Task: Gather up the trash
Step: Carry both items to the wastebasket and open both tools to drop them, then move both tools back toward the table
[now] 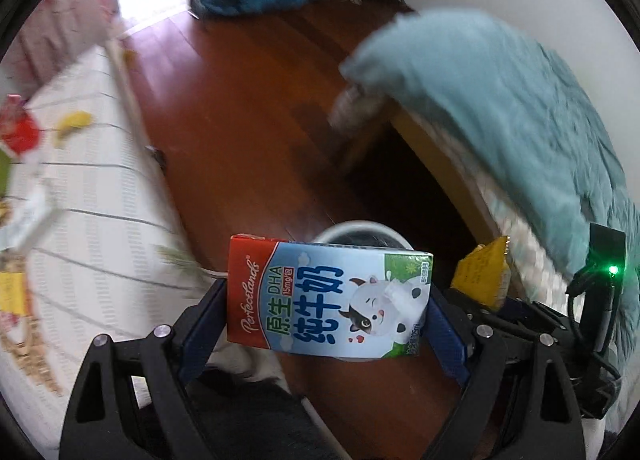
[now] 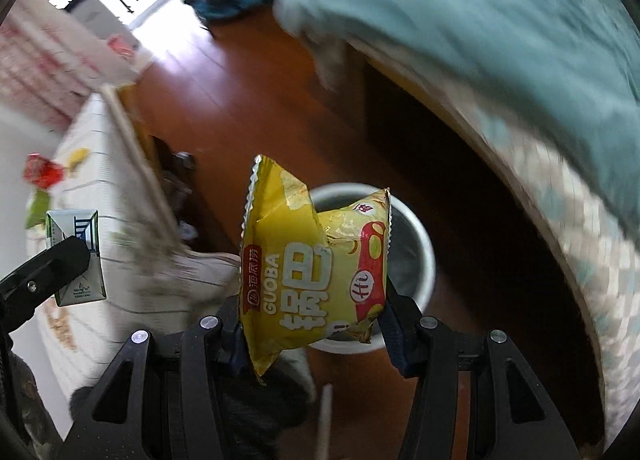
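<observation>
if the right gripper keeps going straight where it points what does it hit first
Probably the white trash bin on the floor: its open mouth lies directly beyond the yellow snack bag that the right gripper holds. Depth is unclear.

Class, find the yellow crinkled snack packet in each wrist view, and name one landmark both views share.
Left wrist view: the yellow crinkled snack packet sits at lower right, beyond the blue-and-white milk carton.
Right wrist view: the packet fills the centre, clamped in the right gripper.
Shared landmark: the round white bin on the reddish wooden floor.
</observation>
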Available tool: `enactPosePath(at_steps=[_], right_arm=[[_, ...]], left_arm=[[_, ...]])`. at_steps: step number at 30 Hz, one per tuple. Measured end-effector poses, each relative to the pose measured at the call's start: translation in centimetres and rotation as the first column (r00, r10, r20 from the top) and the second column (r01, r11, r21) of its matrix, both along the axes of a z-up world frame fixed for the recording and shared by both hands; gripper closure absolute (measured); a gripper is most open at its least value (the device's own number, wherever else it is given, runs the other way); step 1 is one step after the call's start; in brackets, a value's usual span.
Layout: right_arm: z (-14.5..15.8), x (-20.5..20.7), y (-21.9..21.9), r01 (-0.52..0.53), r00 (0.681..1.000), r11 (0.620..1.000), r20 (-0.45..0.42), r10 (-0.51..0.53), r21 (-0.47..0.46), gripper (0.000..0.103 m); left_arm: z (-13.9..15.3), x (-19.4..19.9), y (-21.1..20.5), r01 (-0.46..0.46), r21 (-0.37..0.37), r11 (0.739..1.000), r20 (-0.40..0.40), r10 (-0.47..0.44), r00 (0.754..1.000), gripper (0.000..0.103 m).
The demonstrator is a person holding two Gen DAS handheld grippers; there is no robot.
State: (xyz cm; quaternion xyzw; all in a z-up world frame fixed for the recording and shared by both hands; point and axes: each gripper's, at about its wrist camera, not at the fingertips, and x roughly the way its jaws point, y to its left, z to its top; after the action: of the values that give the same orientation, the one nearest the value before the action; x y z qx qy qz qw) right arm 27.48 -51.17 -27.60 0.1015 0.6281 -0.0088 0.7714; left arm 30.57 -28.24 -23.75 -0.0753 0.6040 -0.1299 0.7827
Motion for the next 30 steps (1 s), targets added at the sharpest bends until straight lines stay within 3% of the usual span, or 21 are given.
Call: enactPosePath(at_steps=[6,14,15,18,25,30], right_arm=[[-5.5,-0.1,-2.9,0.0,0.996,0.999,-0.088,-0.004,-0.046,0.048],[-9.8,0.4,-3.8,0.002,0.988,0.999,-0.153,-0.009,-0.051,0.047],[-10.2,0.5,-3.8,0.0,0.987,0.999,-0.16,-0.009,-0.054,0.042],[-11.4,1.1,-3.2,0.002,0.984,0.998,-0.175,-0.012,-0.056,0.004],[-9.9,-0.1,-2.6,-0.006,0.988,0.993,-0.152,-0.012,-0.119,0.002],[-7.4,-1.6,-2.1,-0.001,0.991,0.992,-0.136,-0.016,-0.128,0.002]], left_arm=[[-4.3,0.6,-5.0,0.081,-0.002,0.997,-0.099,-0.081,0.992,0.013],[-7.1,0.9,-6.9,0.121,0.012,0.993,-0.166,-0.117,0.979,0.012],[-7.4,1.0,-7.1,0.122,0.017,0.992,-0.159,-0.118,0.98,0.012],[-7.2,0.8,-6.9,0.124,0.065,0.99,-0.149,-0.113,0.982,0.008],[-6.2,-0.3,-5.5,0.087,0.211,0.974,-0.091,-0.07,0.993,0.005],[-4.8,-1.7,-4.4,0.08,0.272,0.959,-0.066,-0.064,0.996,0.005]])
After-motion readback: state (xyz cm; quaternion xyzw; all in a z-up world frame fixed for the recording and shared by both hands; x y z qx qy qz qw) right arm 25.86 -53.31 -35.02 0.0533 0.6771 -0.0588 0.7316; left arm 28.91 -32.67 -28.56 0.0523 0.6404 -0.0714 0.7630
